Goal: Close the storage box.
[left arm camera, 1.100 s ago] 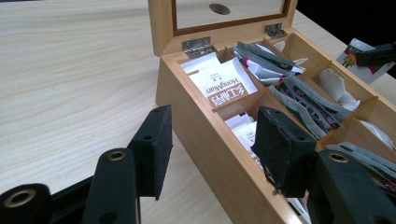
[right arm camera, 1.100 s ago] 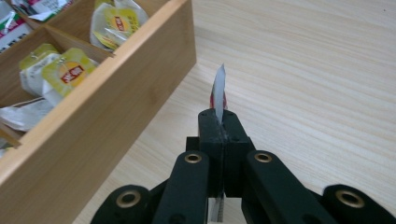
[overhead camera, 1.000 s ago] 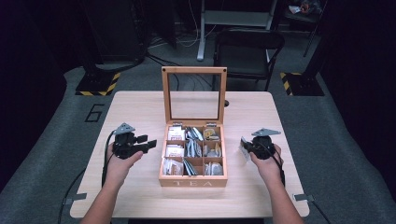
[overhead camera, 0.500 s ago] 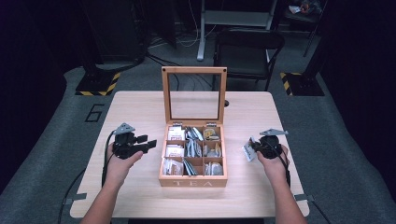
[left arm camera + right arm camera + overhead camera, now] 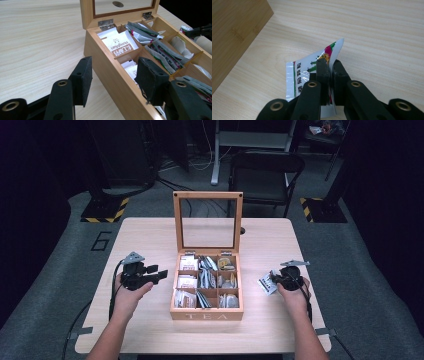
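High view: a wooden tea box (image 5: 206,312) stands in the middle of the pale table (image 5: 150,235), its glass-paned lid (image 5: 208,222) raised upright at the far side. Its compartments hold tea sachets and packets. The left gripper (image 5: 161,274) is held in the person's left hand (image 5: 127,295) just left of the box, its jaws pointing right toward the box wall and standing partly open with nothing between them. The right gripper (image 5: 273,279) sits in the right hand (image 5: 294,296) to the right of the box, apart from it, and pinches a white printed tea sachet (image 5: 266,284) low over the table.

Left gripper view: the two black pads (image 5: 82,80) stand apart, empty, with the near left corner of the tea box (image 5: 112,72) between and beyond them. The pads do not clearly touch the wood. A white packet (image 5: 120,46) with brown lettering lies in the compartment nearest the hinges, and grey-green sachets (image 5: 150,40) lean in the next ones.

Right gripper view: the jaws are closed tight on the tea sachet (image 5: 299,75), which is clamped near one edge and bends up between the pads. Its white face carries green and red print. The sachet hangs close over the table (image 5: 374,30), and whether its free corner touches the wood I cannot tell. A side of the tea box (image 5: 234,30) fills the far left corner.
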